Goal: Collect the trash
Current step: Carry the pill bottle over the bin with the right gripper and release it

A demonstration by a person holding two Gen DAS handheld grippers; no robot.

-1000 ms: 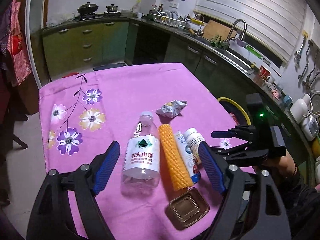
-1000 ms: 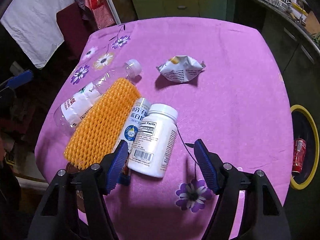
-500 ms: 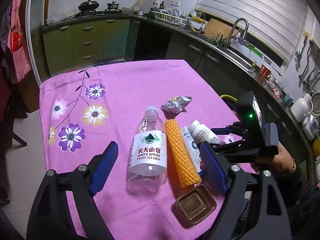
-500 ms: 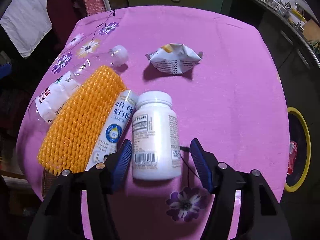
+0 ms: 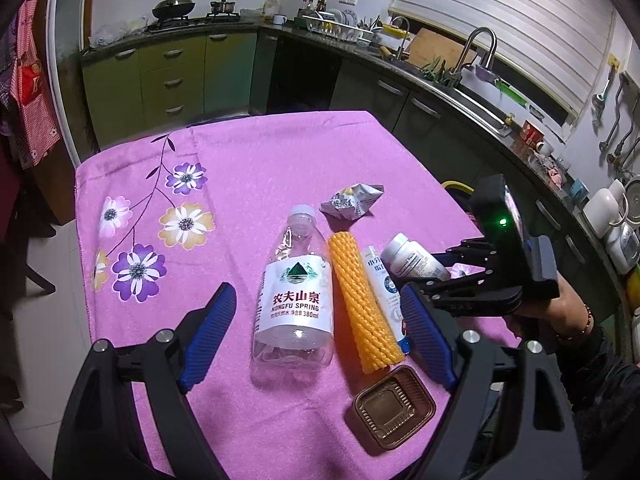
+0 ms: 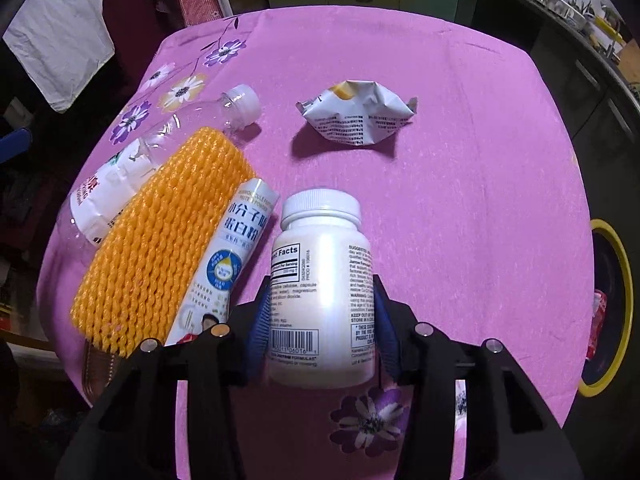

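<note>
The right gripper [image 6: 322, 328] points steeply down, its jaws having just been closing, and its blue pads [image 6: 258, 322] now sit against both sides of the white bottle [image 6: 324, 280]. A hand [image 5: 560, 312] holds it from the right. The left gripper [image 5: 316, 332] hovers at a slant, jaws spread wide and gripping nothing.

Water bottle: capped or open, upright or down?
Capped and lying down: the water bottle rests on its side on the tablecloth, white cap on.

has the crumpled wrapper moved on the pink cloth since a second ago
No. The crumpled wrapper lies at the same spot beyond the water bottle cap; only the camera shifted.
</note>
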